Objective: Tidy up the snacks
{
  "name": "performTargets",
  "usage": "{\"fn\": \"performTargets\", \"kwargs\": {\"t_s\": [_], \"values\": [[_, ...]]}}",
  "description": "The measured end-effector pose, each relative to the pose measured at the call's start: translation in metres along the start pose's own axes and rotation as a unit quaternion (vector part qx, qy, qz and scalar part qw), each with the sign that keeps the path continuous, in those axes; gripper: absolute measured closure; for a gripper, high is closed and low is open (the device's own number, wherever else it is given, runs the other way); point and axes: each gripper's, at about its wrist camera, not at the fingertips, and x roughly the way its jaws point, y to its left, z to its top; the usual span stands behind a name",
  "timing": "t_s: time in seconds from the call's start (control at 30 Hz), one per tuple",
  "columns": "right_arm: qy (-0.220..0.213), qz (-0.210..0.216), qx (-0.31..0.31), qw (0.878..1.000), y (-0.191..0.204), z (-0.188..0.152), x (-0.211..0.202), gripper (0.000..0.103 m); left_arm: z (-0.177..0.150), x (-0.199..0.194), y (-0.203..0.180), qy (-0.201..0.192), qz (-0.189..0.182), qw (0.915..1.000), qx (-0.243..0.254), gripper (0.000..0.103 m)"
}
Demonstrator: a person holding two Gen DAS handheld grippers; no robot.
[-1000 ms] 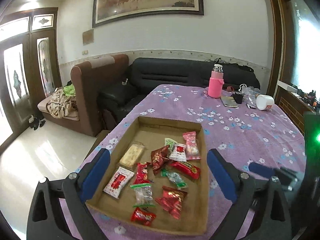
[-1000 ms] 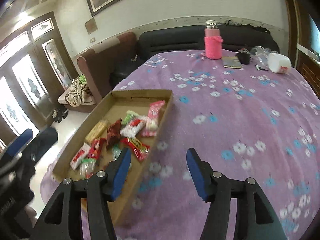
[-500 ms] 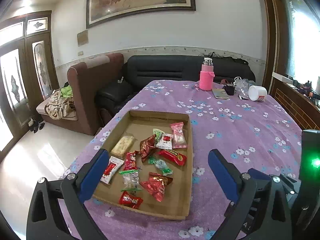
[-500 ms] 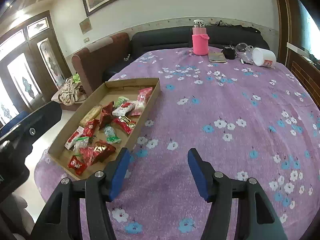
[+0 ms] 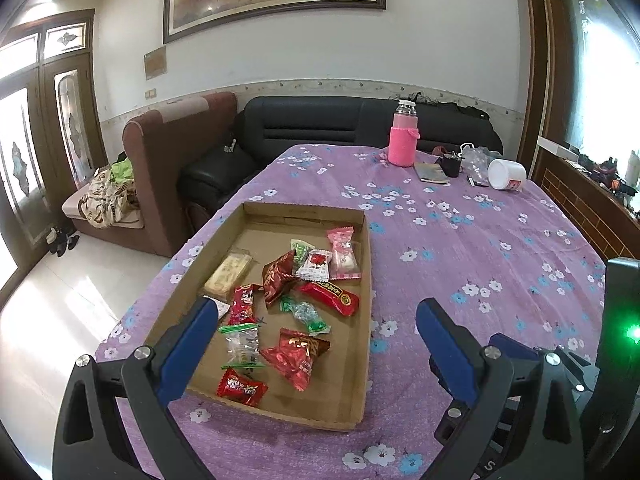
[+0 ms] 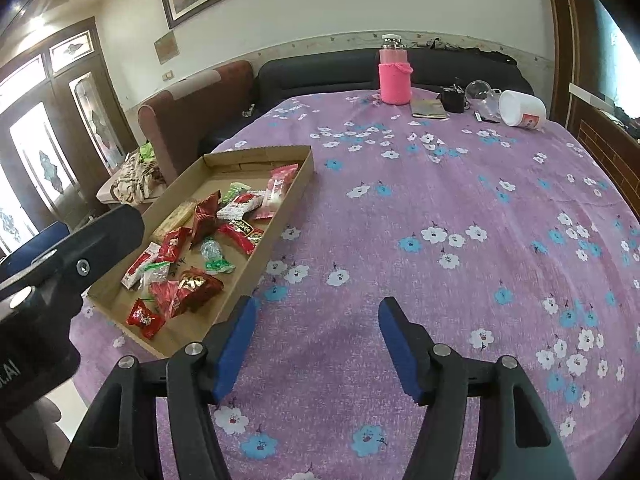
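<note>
Both grippers have drawn back from the cardboard tray [image 5: 362, 312]; right gripper [image 6: 314, 330] has just been opening, empty; left gripper [image 5: 316, 334] wide, empty. Snacks [image 5: 296, 356] untouched; sorting not begun.

Wrapped snacks [image 5: 296, 300] scattered in cardboard tray [image 5: 360, 368]

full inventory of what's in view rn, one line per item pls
cardboard tray: 1, brown, near left part of table
snack packets: about a dozen, mostly red, some green, white, pink, loose in tray
tablecloth: 1, purple, floral, covers table
bottle: 1, pink sleeve, upright at far edge
white cup: 1, on its side, far right
small black item: 1, beside a flat booklet
sofas: black, brown, behind table
left gripper: blue pads, open, over tray
right gripper: blue pads, open, jaws just opening, nothing between, over cloth
</note>
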Motion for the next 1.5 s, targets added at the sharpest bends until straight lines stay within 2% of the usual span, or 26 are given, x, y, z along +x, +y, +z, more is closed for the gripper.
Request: {"fn": "performTargets", "kwargs": {"t_s": [0.2,0.3,0.4,0.57,0.6,0.67,0.73,0.9,1.03,1.13,1.5], "values": [[0.005,-0.002,-0.002,1.0,0.001,-0.002,0.004,0.035,-0.001,0.001,0.004,-0.005,-0.003,0.9999,-0.013,0.004],[0.009,0.0,-0.001,1.0,0.002,-0.003,0.006,0.035,0.0,-0.002,0.009,-0.019,0.01,0.9995,-0.023,0.004],[0.006,0.002,-0.004,1.0,0.004,-0.004,0.005,0.035,-0.001,-0.017,0.015,-0.067,0.04,0.9962,-0.04,0.004],[-0.005,0.006,-0.016,1.0,0.013,-0.006,0.001,0.035,-0.011,-0.052,0.023,-0.168,0.101,0.9778,-0.074,0.0],[-0.007,0.006,-0.021,1.0,0.015,-0.006,0.001,0.035,-0.012,-0.052,0.024,-0.173,0.111,0.9758,-0.075,0.0],[-0.009,0.005,-0.032,0.999,0.021,-0.008,0.0,0.034,-0.01,-0.045,0.028,-0.151,0.115,0.9788,-0.076,0.0],[-0.007,0.004,-0.047,0.999,0.029,-0.011,0.0,0.034,-0.006,-0.03,0.035,-0.097,0.087,0.9877,-0.087,0.0],[-0.003,0.003,-0.065,0.998,0.038,-0.016,0.002,0.034,-0.012,-0.006,0.045,-0.019,0.057,0.9923,-0.109,0.0],[-0.002,0.0,-0.064,0.998,0.037,-0.016,0.003,0.032,-0.017,0.003,0.045,0.008,0.059,0.9919,-0.112,0.0],[-0.003,-0.001,-0.065,0.998,0.037,-0.016,0.003,0.032,-0.019,0.006,0.044,0.019,0.079,0.9909,-0.107,0.0],[0.005,-0.003,-0.076,0.997,0.045,-0.02,0.007,0.031,-0.023,0.013,0.047,0.044,0.066,0.9899,-0.117,0.0]]}}
